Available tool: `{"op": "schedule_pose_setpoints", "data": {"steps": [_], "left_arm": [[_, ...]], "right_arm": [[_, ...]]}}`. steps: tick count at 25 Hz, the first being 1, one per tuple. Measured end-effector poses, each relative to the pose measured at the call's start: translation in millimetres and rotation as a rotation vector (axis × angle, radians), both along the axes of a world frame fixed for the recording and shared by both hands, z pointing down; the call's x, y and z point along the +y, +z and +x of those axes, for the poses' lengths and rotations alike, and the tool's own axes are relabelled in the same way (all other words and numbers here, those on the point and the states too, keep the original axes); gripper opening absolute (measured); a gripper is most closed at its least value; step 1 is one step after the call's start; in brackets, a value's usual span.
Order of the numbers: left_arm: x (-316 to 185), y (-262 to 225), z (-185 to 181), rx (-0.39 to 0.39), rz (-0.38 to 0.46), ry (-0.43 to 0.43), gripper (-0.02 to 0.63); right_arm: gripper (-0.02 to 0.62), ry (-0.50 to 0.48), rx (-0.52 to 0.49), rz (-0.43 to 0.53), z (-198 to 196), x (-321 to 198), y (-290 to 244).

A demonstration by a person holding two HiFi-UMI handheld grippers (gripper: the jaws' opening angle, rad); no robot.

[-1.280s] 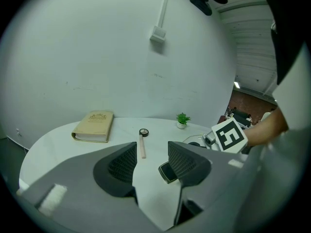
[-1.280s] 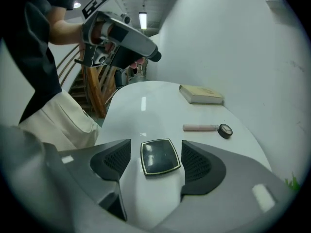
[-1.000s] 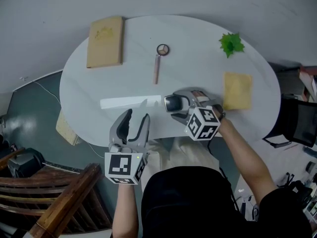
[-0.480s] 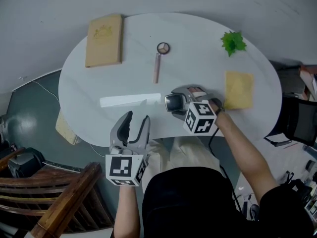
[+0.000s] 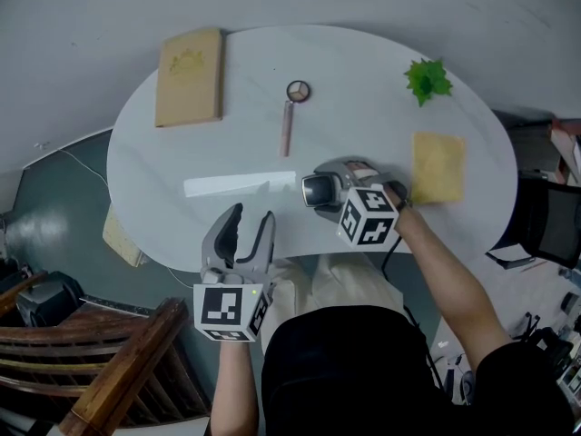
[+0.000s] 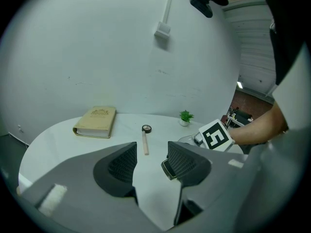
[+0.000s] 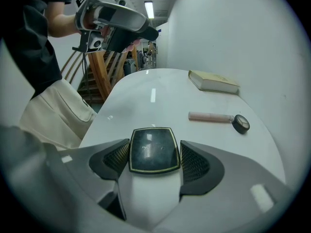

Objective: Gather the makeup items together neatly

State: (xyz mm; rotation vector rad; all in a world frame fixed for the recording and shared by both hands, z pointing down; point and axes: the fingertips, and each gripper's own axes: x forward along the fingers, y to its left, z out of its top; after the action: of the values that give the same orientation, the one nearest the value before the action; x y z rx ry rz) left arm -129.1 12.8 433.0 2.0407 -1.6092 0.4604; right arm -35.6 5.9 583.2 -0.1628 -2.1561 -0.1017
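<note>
Right gripper (image 7: 154,165) pinches the dark square gold-rimmed compact (image 7: 154,149) by its side edges. It sits nearer the person than the slim pink tube (image 5: 287,127), with bare white oval tabletop (image 5: 363,89) between them. A small round dark pot (image 5: 298,90) sits at the tube's far end. Left gripper (image 6: 151,155), jaws spread and empty, hangs at the table's near edge, well short of the tube.

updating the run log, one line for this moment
left gripper: open, empty | right gripper: shut on dark compact | pink tube, round pot: not yet gathered
</note>
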Motion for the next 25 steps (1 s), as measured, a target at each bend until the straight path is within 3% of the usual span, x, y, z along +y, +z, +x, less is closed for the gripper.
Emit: {"op": "schedule_pose_setpoints", "data": {"steps": [18,25], "left_arm": [[-9,2,16,0.002,0.007,0.034,0.196],[-11,-1,21,-0.001,0.015,0.046,0.196]], "right_arm": [[0.333,0.147,-0.007,0.044,19,-48,-4],[0.333,0.132,0.008,0.061,19,-67,-3]]}}
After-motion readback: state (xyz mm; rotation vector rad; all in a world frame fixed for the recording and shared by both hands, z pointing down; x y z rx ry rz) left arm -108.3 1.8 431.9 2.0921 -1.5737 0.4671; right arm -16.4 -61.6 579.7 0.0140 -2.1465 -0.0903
